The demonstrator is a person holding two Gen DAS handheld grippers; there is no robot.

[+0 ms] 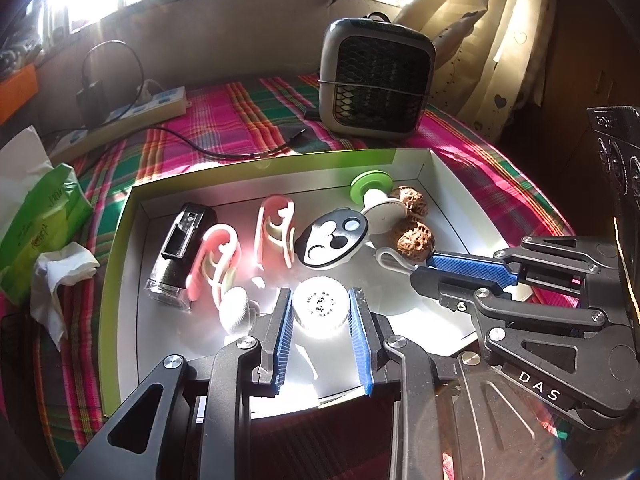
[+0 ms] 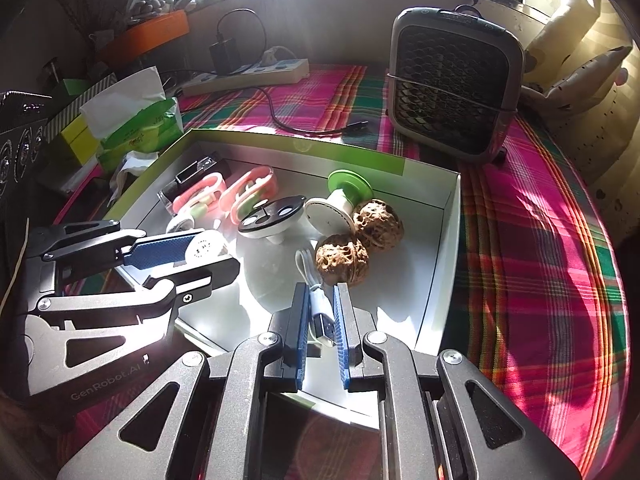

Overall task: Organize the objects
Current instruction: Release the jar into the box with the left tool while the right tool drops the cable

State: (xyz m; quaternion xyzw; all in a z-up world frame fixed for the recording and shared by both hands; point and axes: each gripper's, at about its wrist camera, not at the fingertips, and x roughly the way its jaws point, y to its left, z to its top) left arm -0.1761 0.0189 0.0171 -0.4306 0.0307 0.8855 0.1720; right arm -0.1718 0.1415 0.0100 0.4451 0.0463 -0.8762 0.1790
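Over the shallow white cardboard tray, my left claw clamped a round white cap, my right claw pinched a white USB cable; placing each likely came next.

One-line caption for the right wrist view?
Right gripper shut on white USB cable plug beside two brown walnuts in white cardboard tray.

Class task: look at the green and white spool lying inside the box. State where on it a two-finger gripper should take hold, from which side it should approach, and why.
Grip the spool on its narrow white stem, between the green disc and the white disc. Come from above, with the jaws set across the stem. It lies on its side, so the stem faces up, and the discs at both ends would likely stop it slipping out. The walnuts crowd its right side.
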